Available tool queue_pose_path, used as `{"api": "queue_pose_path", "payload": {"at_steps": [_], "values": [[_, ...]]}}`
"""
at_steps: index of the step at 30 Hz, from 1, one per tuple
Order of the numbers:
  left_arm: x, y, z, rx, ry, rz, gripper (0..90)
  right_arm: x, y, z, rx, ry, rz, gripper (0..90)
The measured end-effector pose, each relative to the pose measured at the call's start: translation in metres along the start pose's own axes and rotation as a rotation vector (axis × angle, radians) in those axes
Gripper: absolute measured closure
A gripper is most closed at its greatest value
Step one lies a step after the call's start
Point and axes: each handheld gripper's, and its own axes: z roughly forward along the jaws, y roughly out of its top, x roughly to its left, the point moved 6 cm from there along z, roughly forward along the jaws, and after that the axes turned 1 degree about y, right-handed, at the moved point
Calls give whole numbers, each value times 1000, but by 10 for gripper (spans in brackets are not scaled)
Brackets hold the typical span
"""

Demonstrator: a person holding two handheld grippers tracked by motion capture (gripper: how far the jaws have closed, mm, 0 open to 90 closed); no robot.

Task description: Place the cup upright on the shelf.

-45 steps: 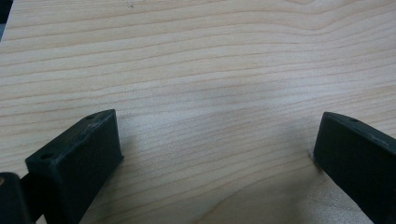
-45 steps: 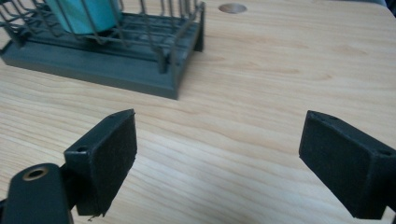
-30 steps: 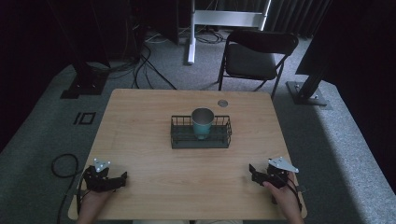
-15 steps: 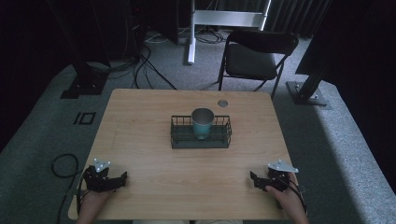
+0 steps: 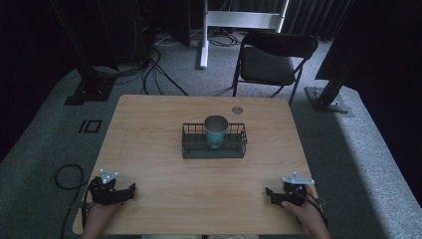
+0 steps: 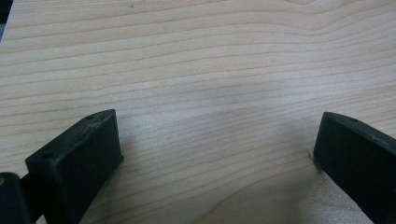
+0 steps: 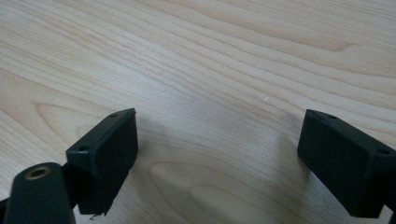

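The left gripper [image 5: 130, 191] rests on the wooden surface [image 5: 149, 144] near its front left corner, held by the person's left hand [image 5: 98, 215]. In the left gripper view its 2 black fingers [image 6: 77, 161] stand wide apart with bare wood grain between them, holding nothing. The right gripper [image 5: 269, 193] lies near the front right corner, held by the right hand [image 5: 307, 215]; in the right gripper view its fingers [image 7: 105, 156] are likewise spread wide over bare wood.

Well apart from both grippers, toward the middle of the surface, a black wire basket [image 5: 214, 150] stands with a teal cup [image 5: 215, 130] upright inside it, just left of the basket's centre. A small round grey disc [image 5: 237, 110] sits near the far edge, behind the basket. Beyond the surface a black folding chair [image 5: 271, 63] stands on the grey carpet.
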Motion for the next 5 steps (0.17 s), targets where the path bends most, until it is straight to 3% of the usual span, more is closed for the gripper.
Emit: {"api": "queue_pose_path", "payload": {"at_steps": [5], "values": [[0,0,0,0,0,0,14,0,0,0,0,0,0,118]]}}
